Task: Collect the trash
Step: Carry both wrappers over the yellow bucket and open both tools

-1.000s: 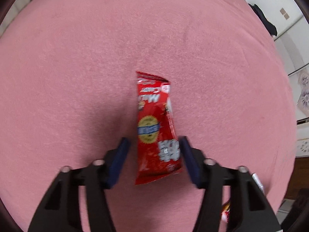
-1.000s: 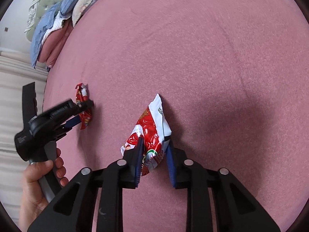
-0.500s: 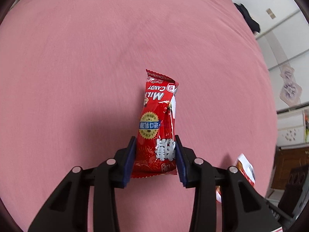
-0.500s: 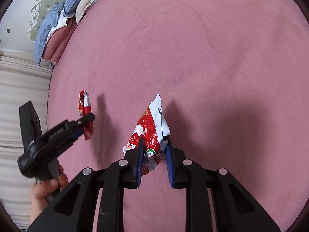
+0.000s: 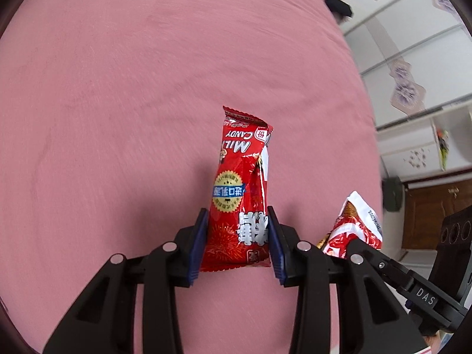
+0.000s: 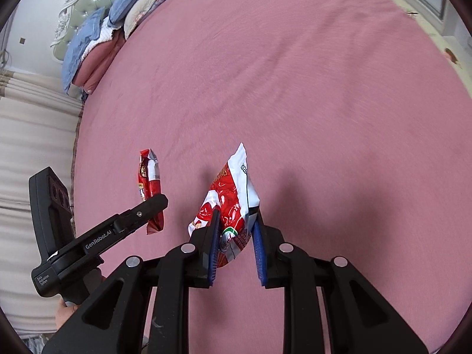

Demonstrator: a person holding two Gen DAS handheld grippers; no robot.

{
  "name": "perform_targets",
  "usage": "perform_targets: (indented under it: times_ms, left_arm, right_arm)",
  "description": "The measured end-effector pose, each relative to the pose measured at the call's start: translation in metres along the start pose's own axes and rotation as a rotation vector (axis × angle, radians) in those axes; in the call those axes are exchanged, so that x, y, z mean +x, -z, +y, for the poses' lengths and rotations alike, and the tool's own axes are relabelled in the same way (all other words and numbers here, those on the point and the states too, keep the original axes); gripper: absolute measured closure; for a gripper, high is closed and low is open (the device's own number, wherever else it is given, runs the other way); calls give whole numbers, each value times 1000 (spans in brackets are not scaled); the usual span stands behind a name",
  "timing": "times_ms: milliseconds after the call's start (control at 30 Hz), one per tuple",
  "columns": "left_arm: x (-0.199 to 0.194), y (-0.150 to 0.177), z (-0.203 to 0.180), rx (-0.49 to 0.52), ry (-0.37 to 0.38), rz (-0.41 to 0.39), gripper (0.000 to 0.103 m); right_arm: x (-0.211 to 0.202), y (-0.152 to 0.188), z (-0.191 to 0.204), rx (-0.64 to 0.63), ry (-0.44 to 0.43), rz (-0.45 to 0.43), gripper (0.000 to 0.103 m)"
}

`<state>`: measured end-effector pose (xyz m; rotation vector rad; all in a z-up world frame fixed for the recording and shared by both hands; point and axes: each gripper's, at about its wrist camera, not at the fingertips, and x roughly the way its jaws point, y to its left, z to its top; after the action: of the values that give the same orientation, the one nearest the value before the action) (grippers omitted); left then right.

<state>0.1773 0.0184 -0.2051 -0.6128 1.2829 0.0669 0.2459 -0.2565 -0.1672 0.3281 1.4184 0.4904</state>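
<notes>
My left gripper (image 5: 237, 221) is shut on a red candy wrapper (image 5: 239, 188) and holds it above the pink bed cover (image 5: 132, 88). My right gripper (image 6: 236, 227) is shut on a red and white snack bag (image 6: 230, 200), also lifted off the cover. In the right wrist view the left gripper (image 6: 156, 203) shows at the left with the candy wrapper (image 6: 149, 177) in it. In the left wrist view the snack bag (image 5: 354, 224) and the right gripper's finger (image 5: 380, 262) show at the lower right.
Folded blue and pink bedding (image 6: 97, 38) and a green headboard (image 6: 85, 3) lie at the far left end of the bed. White wardrobe doors (image 5: 413, 59) stand beyond the bed's right edge. Beige curtains (image 6: 26, 147) hang beside the bed.
My left gripper closed on the candy wrapper and lifted it off the cover. My right gripper kept hold of the snack bag and rose, and the two grippers came closer together.
</notes>
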Motion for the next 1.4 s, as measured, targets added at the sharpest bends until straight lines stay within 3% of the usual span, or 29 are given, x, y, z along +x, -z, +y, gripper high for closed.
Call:
perform_targets:
  times_ms: [267, 467, 733, 1033, 1400]
  left_arm:
    - [-15, 68, -54, 83, 47, 64, 65]
    - [-9, 109, -115, 175, 47, 105, 65]
    - [10, 153, -216, 255, 47, 116, 65]
    - [61, 181, -352, 327, 75, 147, 64]
    - [127, 194, -462, 432, 78, 245, 64]
  right_arm:
    - [-57, 62, -36, 68, 29, -69, 83]
    - [-91, 83, -75, 108, 26, -113, 83]
    - [-148, 76, -151, 137, 20, -157, 83]
    - [-216, 64, -260, 162, 55, -190, 83]
    - [-261, 61, -374, 293, 86, -233, 83]
